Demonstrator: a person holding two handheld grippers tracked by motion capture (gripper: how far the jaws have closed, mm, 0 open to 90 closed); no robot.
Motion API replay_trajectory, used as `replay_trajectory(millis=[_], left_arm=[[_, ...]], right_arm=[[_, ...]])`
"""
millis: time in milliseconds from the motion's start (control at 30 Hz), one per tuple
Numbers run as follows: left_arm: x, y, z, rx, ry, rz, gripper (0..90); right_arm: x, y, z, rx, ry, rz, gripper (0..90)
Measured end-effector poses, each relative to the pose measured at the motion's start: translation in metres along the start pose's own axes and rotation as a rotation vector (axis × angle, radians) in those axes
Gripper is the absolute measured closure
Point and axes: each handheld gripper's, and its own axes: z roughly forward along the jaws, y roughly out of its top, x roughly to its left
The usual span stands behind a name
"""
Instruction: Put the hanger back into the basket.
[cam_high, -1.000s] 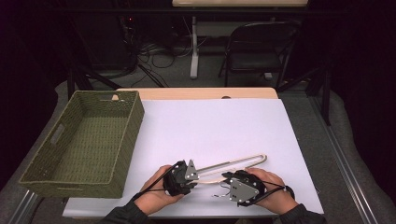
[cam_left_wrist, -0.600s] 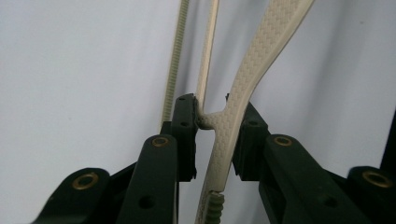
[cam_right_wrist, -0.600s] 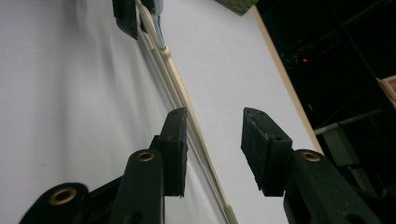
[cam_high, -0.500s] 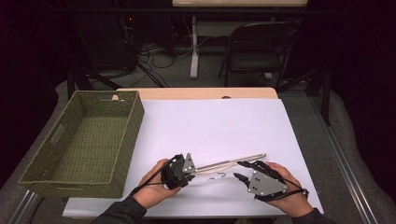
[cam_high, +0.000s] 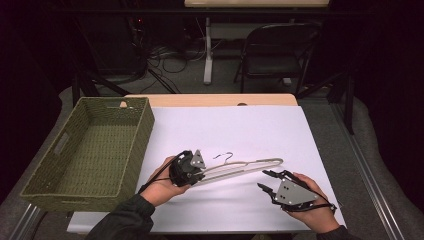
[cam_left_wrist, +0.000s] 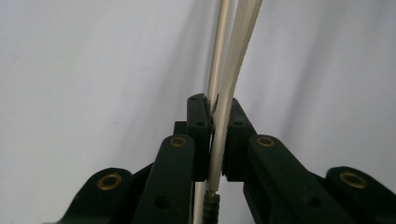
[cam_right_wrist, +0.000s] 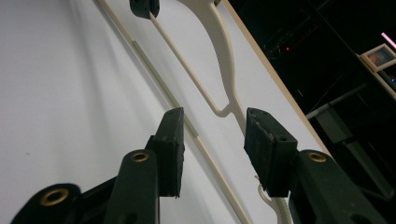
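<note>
I am holding the cream clothes hanger (cam_high: 240, 167) with my left claw (cam_high: 199, 172) — its pads are clenched on the two thin bars at the hanger's left end, after just closing on them. The hanger is lying over the white surface (cam_high: 225, 130), its metal hook (cam_high: 226, 157) pointing away from me. My right claw (cam_high: 267, 181) is standing released just beside the hanger's right end — its jaws have just been opening, gripping nothing. The green woven basket (cam_high: 87, 150) is sitting at the left.

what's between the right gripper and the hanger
Nothing: in the high view, bare white table separates the open right gripper from the hanger.
</note>
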Motion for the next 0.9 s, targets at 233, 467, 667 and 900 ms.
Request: replay_trajectory(millis=[233,467,667,900], left_arm=[[-0.001,0.0,-0.005,-0.005,0.009,0.011,87.0],[0.005,-0.001,-0.018,-0.02,0.019,-0.064,87.2],[0.009,-0.006,-0.035,-0.062,0.026,-0.129,87.3],[0.009,-0.014,-0.065,-0.15,0.042,-0.201,87.3]], right_arm=[[-0.002,-0.006,0.002,0.004,-0.005,0.016,57.8],[-0.003,-0.011,0.004,0.012,-0.022,0.03,57.9],[-0.003,-0.012,0.004,0.012,-0.031,0.035,57.8],[-0.004,-0.014,0.003,0.009,-0.041,0.049,57.8]])
